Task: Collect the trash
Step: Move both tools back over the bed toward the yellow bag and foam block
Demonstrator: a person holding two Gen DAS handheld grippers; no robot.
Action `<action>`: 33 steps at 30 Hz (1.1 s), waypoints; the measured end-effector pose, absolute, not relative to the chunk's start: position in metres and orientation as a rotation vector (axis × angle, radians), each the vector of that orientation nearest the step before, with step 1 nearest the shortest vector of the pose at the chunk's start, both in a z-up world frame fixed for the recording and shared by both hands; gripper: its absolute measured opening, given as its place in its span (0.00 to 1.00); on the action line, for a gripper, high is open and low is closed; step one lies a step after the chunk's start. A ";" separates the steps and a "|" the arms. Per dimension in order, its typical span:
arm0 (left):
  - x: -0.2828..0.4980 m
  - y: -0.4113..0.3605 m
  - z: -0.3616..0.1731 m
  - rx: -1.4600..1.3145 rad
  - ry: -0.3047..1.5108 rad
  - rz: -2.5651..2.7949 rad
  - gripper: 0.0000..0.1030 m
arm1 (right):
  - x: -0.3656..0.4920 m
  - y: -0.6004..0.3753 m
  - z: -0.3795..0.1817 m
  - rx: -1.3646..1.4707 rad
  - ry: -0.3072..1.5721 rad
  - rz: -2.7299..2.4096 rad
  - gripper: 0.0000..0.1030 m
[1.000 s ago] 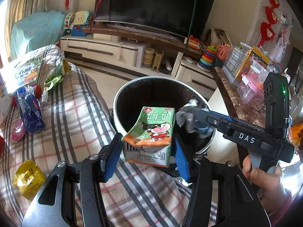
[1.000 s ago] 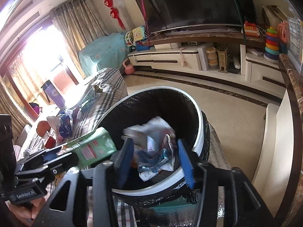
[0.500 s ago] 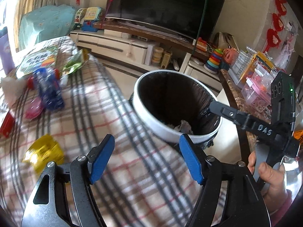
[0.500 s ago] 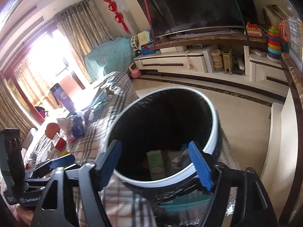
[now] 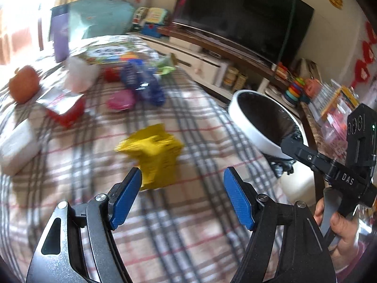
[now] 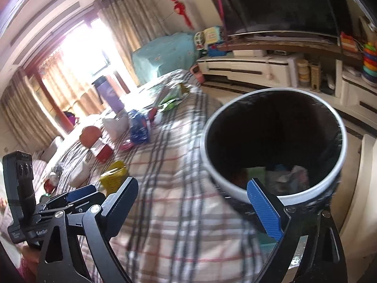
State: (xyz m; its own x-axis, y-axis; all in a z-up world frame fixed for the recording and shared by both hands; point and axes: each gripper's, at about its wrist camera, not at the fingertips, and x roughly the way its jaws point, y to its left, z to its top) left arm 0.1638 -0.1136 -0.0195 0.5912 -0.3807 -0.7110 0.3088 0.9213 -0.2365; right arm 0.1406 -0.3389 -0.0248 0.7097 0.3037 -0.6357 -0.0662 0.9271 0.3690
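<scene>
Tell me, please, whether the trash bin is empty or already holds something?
Not empty: the trash bin holds a green carton and crumpled wrappers at its bottom.

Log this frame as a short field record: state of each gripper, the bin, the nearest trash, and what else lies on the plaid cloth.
left gripper: jaws open, empty, aimed at the yellow packet
right gripper: jaws open, empty, beside the bin
bin: white rim, black liner, trash visible at the bottom
nearest trash: yellow packet on the plaid cloth, ahead of the left jaws, blurred
other items: blue wrapper, red box, orange round object
</scene>
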 end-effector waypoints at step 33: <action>0.164 0.053 -0.045 -0.002 0.857 -0.140 0.74 | 0.162 -0.211 -0.043 0.198 0.839 0.391 0.93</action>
State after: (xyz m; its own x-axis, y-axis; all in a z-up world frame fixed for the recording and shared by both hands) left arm 0.1641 0.0529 -0.0450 0.6462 -0.1235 -0.7531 0.1218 0.9909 -0.0579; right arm 0.1624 -0.2113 -0.0433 0.6029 0.4122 -0.6831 -0.2584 0.9109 0.3216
